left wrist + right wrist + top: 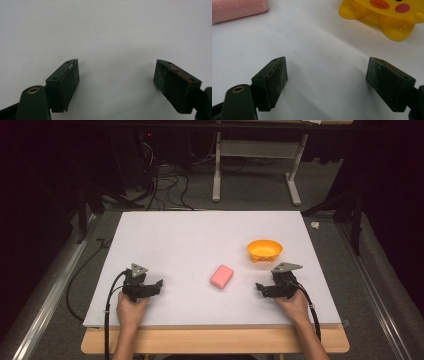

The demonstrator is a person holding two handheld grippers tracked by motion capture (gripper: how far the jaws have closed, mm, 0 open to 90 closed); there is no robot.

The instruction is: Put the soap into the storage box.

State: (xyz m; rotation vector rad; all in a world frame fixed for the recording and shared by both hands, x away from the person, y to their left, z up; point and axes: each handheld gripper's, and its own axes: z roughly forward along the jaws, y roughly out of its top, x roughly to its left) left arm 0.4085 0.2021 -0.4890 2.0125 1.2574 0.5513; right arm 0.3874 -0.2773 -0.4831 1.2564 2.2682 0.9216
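Both grippers are being held low over the white table (200,235), one at each near corner, and nothing is being gripped. The fingers (65,82) of the left gripper (159,285) are standing wide apart over bare board; those of the right gripper (259,287) are standing just as wide apart, fingers (273,80) aimed between the soap and the bowl.

The pink soap (222,276) is lying flat near the middle of the table, between the two grippers and nearer the right one. The yellow bowl (264,250) is standing beyond it to the right, close to the right gripper but apart from it.

Judging from this, the soap is likely being approached first. It should be taken across its narrow sides with the fingers lowered almost to the board, since a smooth bar may well slip out of a high or skewed grip.

The board is being carried on a wooden top. Beyond it, in a dim room, cables (165,180) are trailing over grey floor, and the legs of a stand (255,170) are rising behind.
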